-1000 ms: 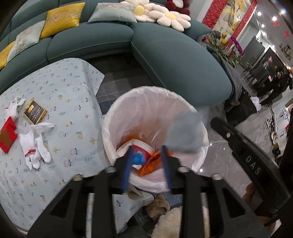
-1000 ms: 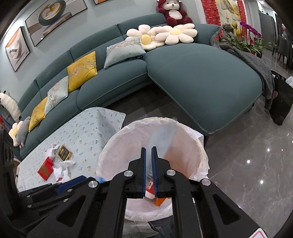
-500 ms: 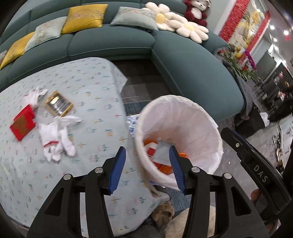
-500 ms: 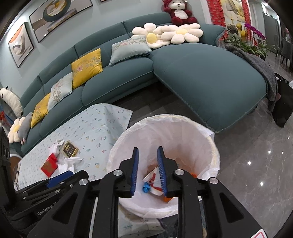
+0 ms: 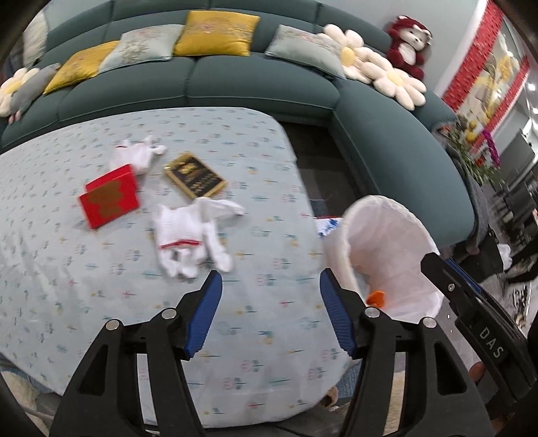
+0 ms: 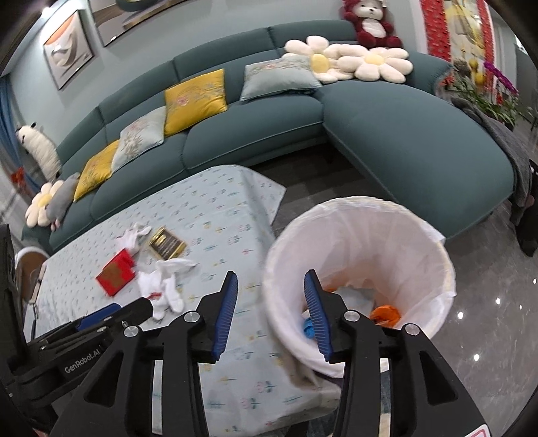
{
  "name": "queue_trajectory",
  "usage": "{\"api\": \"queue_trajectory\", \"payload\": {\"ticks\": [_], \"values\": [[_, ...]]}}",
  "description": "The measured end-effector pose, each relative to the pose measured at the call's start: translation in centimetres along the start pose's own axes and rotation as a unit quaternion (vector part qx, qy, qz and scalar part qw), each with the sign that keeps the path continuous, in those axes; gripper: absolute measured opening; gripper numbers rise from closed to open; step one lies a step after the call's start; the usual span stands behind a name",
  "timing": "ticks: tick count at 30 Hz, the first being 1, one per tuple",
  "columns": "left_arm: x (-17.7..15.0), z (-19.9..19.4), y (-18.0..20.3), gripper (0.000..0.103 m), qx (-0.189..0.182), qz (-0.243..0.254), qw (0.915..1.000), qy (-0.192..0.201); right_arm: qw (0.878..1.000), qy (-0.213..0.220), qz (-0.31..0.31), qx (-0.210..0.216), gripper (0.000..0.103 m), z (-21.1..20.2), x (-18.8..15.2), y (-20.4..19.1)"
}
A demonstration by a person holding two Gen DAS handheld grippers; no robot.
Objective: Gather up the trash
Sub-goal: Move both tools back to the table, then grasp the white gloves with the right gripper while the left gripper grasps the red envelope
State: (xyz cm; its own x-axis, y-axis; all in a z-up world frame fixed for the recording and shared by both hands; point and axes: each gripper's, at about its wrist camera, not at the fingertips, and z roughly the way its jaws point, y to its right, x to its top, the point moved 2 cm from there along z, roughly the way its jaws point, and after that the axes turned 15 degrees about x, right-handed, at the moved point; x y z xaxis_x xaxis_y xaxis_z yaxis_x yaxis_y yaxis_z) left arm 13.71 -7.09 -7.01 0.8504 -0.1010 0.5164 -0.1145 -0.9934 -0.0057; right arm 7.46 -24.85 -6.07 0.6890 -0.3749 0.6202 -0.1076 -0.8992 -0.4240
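- Trash on bench (image 5: 101, 302), w/ pale patterned cloth: red packet (image 5: 109, 195) at left, black-and-gold packet (image 5: 195, 174) just right of it, crumpled white tissue (image 5: 139, 154) behind the red one & touching it, bigger white tissue wad (image 5: 191, 235) nearest the cameras.
- Same four in rt wrist view: red packet (image 6: 116, 272), black-gold packet (image 6: 167, 242), small tissue (image 6: 134, 235), big wad (image 6: 164, 282).
- Bin (image 6: 433, 242) w/ white liner, beside bench's rt edge; orange scrap (image 6: 385, 312), blue bit (image 6: 307, 326) & pale paper inside.
- Left gripper (image 5: 270, 295) over bench, just short of big wad; blue fingers (image 5: 205, 316) well apart, have just been opening, nothing between them.
- Right gripper (image 6: 270, 295) over gap btwn bench edge & bin rim; fingers (image 6: 225, 312) partly apart, have just been opening, empty.
- Teal sofa (image 6: 403, 134) behind, w/ yellow & grey cushions, flower pillows, red plush bear (image 6: 371, 22).
- Glossy grey floor (image 6: 487, 336) rt of bin.
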Motion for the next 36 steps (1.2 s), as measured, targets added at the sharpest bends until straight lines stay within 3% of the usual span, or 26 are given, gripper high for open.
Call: {"api": "queue_trajectory", "payload": {"ticks": [8, 22, 30, 36], "values": [[-0.1, 0.5, -5.8, 0.065, 0.030, -0.043, 0.9986, 0.002, 0.999, -0.024, -0.027, 0.014, 0.048, 2.2, -0.7, -4.0], [1.8, 3.7, -15.5, 0.066, 0.086, -0.064, 0.9942, 0.002, 0.994, -0.084, -0.049, 0.045, 0.051, 9.4, -1.8, -10.1], [3.9, 7.1, -18.9, 0.066, 0.096, -0.065, 0.9932, -0.005, 0.991, -0.118, -0.049, 0.048, 0.051, 14.9, -1.8, -12.0], [5.7, 10.3, -19.6, 0.066, 0.081, -0.044, 0.9957, -0.003, 0.988, -0.139, -0.047, 0.044, 0.051, 18.5, -1.9, -12.3]]}}
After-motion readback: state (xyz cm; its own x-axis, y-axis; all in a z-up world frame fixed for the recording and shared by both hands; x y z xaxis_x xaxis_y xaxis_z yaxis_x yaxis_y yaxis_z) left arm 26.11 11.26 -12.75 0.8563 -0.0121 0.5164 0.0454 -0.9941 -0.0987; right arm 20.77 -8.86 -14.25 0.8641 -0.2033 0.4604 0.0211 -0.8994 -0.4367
